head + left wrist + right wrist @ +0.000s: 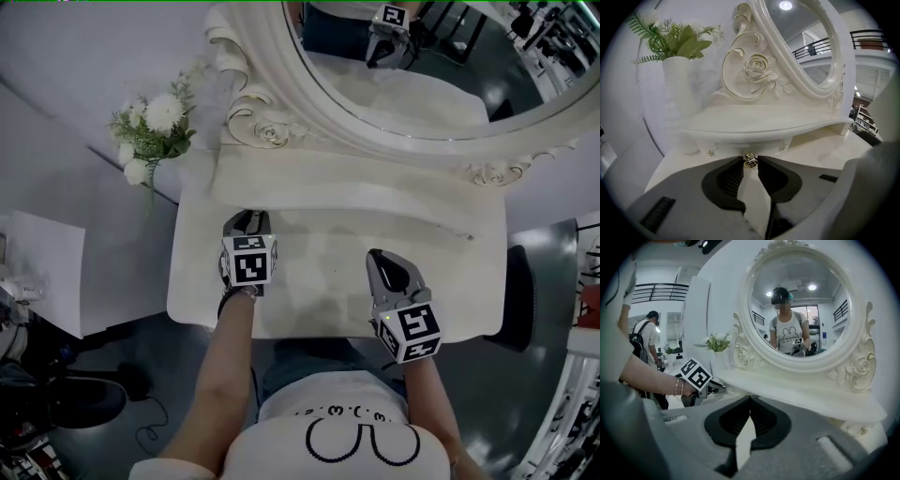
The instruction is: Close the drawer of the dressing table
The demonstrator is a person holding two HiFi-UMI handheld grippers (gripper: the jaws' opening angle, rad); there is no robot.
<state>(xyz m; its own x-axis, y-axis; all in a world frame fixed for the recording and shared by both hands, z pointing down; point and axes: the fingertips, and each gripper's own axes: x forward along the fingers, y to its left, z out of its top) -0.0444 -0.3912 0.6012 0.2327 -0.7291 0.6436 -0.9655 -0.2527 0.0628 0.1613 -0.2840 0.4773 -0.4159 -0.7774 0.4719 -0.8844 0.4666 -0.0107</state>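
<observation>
The white dressing table carries a raised shelf under its oval mirror. Under that shelf sits a small drawer front with a gold knob. My left gripper reaches to the shelf's left part, and its jaws are shut on the gold knob. How far the drawer stands out I cannot tell. My right gripper hovers over the tabletop's right half, shut with nothing between its tips. The right gripper view also shows the left gripper at the shelf's edge.
A white vase of flowers stands on the table's back left corner, close to the left gripper. A dark stool sits right of the table and a white box left. Two smaller knobs flank the drawer.
</observation>
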